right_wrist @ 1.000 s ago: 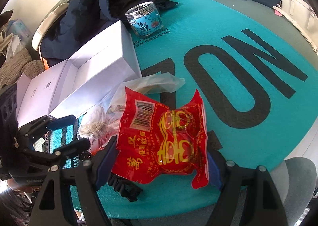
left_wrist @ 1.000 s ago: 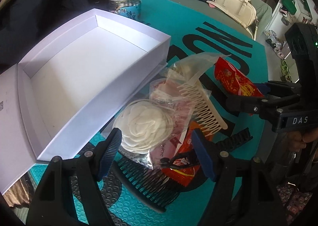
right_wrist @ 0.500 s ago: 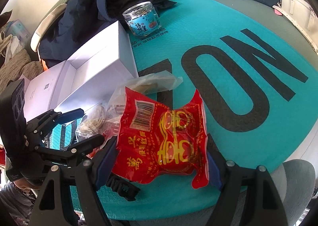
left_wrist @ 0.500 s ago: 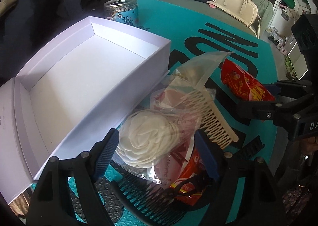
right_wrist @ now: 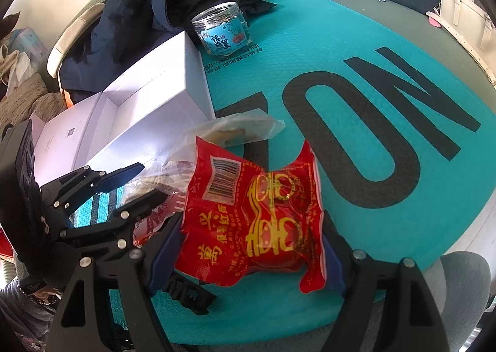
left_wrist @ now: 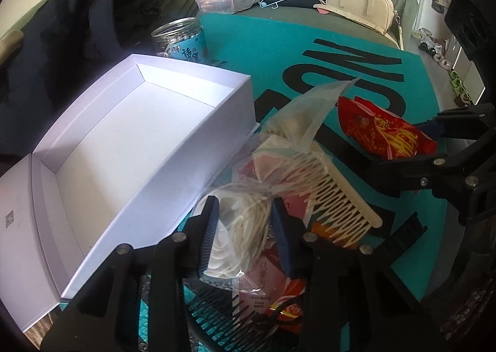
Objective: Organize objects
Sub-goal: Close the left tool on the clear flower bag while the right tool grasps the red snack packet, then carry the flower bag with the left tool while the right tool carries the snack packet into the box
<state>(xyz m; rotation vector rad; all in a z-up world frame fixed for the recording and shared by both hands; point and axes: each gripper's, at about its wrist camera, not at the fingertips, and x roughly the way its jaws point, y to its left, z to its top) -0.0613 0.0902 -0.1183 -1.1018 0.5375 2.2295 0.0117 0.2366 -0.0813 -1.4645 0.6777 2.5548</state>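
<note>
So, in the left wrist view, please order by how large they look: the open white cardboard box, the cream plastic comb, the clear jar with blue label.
1. The open white cardboard box, by far.
2. The cream plastic comb.
3. The clear jar with blue label, partly hidden behind the box and farther from the camera, so its true size against the comb is unsure.

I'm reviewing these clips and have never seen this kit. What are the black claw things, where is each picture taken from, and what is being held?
They are two hand-held grippers, one per hand, each with a fisheye camera looking along its jaws. In the left wrist view, the left gripper has its jaws closing on a clear packet holding a white flower piece. In the right wrist view, the right gripper has a red snack packet between its jaws. On the teal mat sit an open white box, with nothing visible inside, a cream comb, a black comb and a jar.
</note>
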